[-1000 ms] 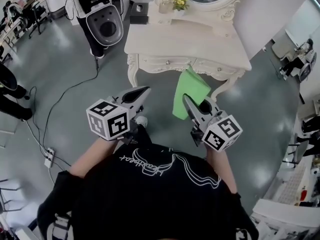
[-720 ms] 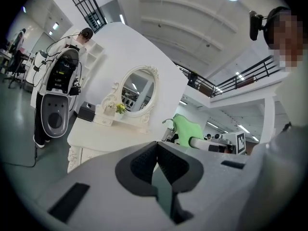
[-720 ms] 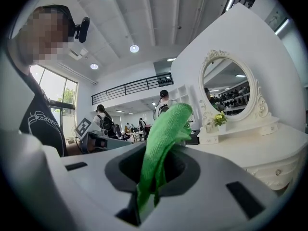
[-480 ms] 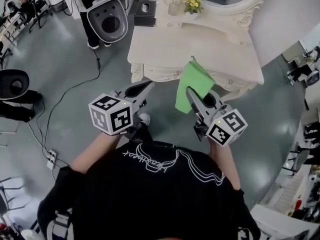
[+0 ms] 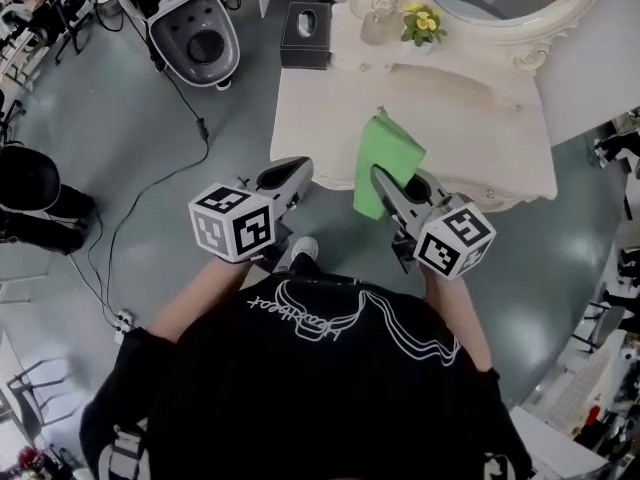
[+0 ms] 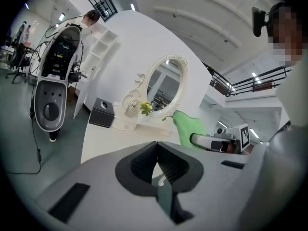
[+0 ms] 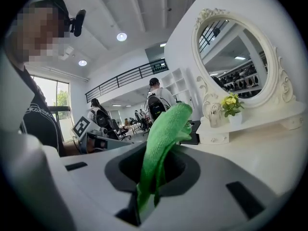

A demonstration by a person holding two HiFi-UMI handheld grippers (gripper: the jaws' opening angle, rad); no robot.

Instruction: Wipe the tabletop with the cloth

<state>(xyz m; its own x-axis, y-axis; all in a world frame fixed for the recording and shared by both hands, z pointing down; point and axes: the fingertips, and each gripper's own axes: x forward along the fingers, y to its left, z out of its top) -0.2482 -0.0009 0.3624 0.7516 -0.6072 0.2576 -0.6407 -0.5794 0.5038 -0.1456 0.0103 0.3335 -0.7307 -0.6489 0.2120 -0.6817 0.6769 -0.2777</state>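
Right tool [image 5: 380,176] gripping one green cloth [image 5: 388,158], left tool [image 5: 293,167] closed

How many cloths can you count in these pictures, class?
1. The green cloth is clamped in the right claw and held over the front part of the white table. No other shows, though the person's body hides some floor.

Open-plan robotics lab: wheeled robot unit [image 5: 195,33], mezzanine railing [image 7: 127,78], grey floor [image 5: 80,98], staged vanity table [image 5: 320,118].
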